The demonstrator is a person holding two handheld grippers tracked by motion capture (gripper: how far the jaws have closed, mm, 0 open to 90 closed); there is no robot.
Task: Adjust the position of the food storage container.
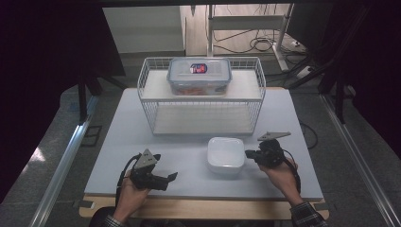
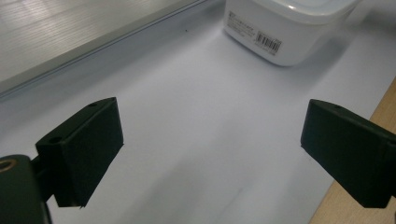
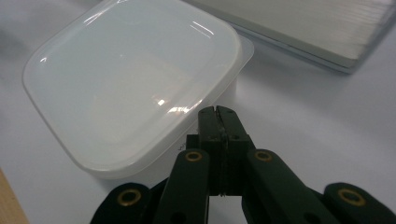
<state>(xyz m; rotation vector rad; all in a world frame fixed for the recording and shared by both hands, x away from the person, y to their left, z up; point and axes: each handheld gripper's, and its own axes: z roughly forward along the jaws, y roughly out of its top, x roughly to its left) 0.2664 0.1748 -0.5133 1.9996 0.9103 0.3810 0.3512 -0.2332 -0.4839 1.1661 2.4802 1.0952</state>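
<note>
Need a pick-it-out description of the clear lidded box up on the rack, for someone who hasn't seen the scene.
Start at the white wire rack at the far side of the pale table. On its upper shelf sits the clear lidded box, with a red-and-blue label on its lid and something orange inside. The other container, the white square tub, is opaque and stands down on the table in front of the rack.

We see left gripper [image 2: 212, 154] low over white table [image 2: 196, 116], jaws spread wide, nothing between them. Left jaw sits at lower left, right jaw at right edge. White container [image 2: 285, 30] stands ahead at top right, well apart from jaws, barcode label [image 2: 267, 43] on its near side. Ribbed pale panel [image 2: 70, 32] runs across upper left. Wooden table edge [image 2: 369, 163] shows at lower right.
</note>
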